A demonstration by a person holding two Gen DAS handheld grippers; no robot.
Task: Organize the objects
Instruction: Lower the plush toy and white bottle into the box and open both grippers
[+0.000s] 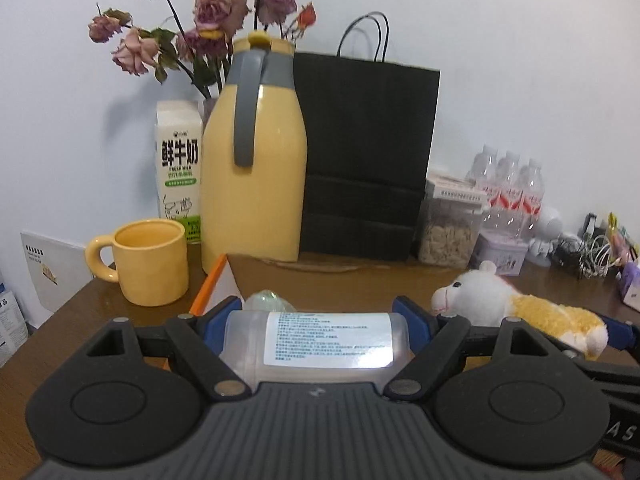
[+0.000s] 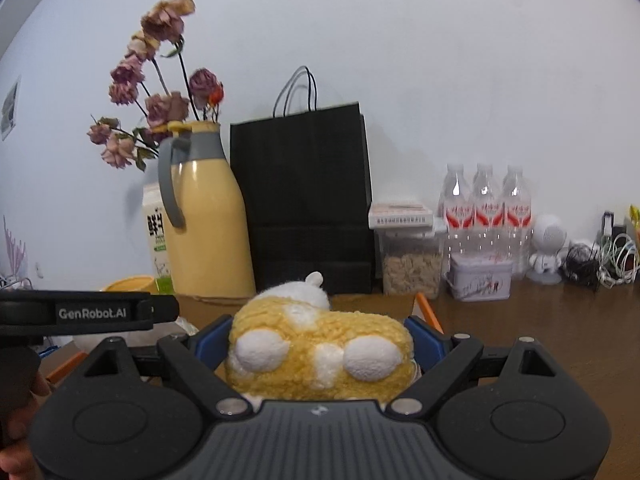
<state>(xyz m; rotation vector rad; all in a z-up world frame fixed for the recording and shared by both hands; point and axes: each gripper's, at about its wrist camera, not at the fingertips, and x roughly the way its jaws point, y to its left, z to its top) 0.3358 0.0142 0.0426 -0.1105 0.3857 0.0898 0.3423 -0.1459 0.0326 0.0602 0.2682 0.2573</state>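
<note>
My left gripper [image 1: 318,316] is shut on a clear plastic bottle [image 1: 320,344] with a white printed label, held sideways between the blue pads above an open cardboard box [image 1: 320,276]. My right gripper [image 2: 320,334] is shut on a yellow and white plush sheep [image 2: 320,348], seen from its back. The sheep also shows in the left wrist view [image 1: 516,312], to the right of the bottle, with the right gripper's blue finger behind it. The left gripper's body shows at the left of the right wrist view [image 2: 80,312].
At the back stand a yellow thermos jug [image 1: 256,160], a milk carton [image 1: 178,168], a yellow mug [image 1: 150,262], dried roses [image 1: 208,20], a black paper bag [image 1: 364,156], a cereal container [image 2: 410,256], water bottles [image 2: 486,208], a tin [image 2: 480,280] and tangled cables [image 2: 600,260].
</note>
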